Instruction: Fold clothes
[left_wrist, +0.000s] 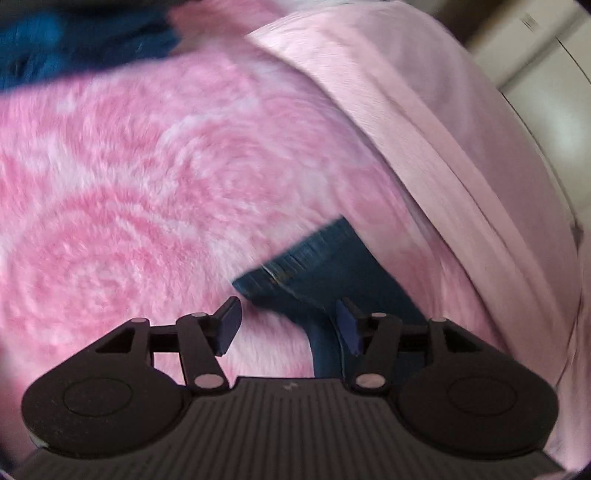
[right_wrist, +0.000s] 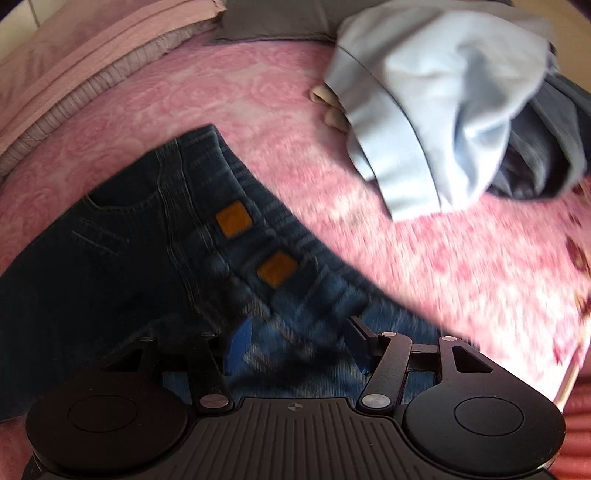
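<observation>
Dark blue jeans (right_wrist: 122, 236) lie on the pink fuzzy blanket (right_wrist: 295, 122), waist end nearest, with two orange patches (right_wrist: 233, 220) and a plaid lining showing inside the waistband. My right gripper (right_wrist: 297, 345) hovers over that plaid lining with its jaws apart, and the cloth lies flat beneath them. In the left wrist view a jeans leg hem (left_wrist: 306, 266) lies on the blanket (left_wrist: 147, 166). My left gripper (left_wrist: 288, 328) stands open just short of the hem. The leg runs under its right fingertip (left_wrist: 347, 328), and nothing is pinched.
A light blue garment (right_wrist: 424, 110) is heaped at the far right with a person's fingers (right_wrist: 328, 107) at its edge, and a dark grey garment (right_wrist: 546, 147) lies beside it. Pink pillows (left_wrist: 424, 110) border the bed. A blue cloth (left_wrist: 74, 44) lies at the far left.
</observation>
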